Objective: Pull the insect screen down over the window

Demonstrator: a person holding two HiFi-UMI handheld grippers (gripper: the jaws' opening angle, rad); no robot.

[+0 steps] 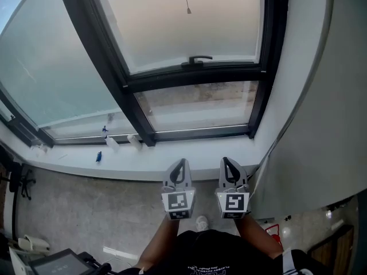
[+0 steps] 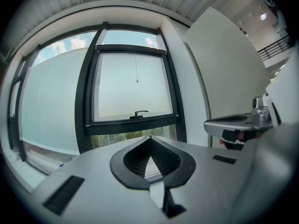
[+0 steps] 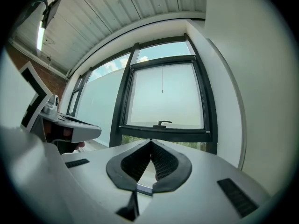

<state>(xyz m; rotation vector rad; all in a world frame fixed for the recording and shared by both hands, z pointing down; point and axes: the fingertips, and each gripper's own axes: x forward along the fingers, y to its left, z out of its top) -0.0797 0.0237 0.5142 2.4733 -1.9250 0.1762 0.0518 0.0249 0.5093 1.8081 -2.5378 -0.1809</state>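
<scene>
Head view, looking steeply down on a black-framed window [image 1: 192,78] above a white sill [image 1: 172,152]. The left gripper [image 1: 180,165] and right gripper [image 1: 226,164] are held side by side and level, below the sill's near edge and well apart from the glass. Both point toward the window. In each gripper view the jaws are clenched tip to tip, with nothing between the ribbed pads. Each view also shows the other gripper at its edge.

A thin pull cord [image 1: 187,2] hangs before the upper pane. Its end bead sits high above the black handle [image 1: 198,59] on the crossbar. The cord probably belongs to the insect screen. The pane looks evenly pale, so it cannot be told whether the screen fabric covers it. The lower pane shows blurred ground outside. A few small blue and white items [image 1: 109,143], too small to identify, lie on the left part of the sill. A speckled grey floor [image 1: 86,211] lies below.
</scene>
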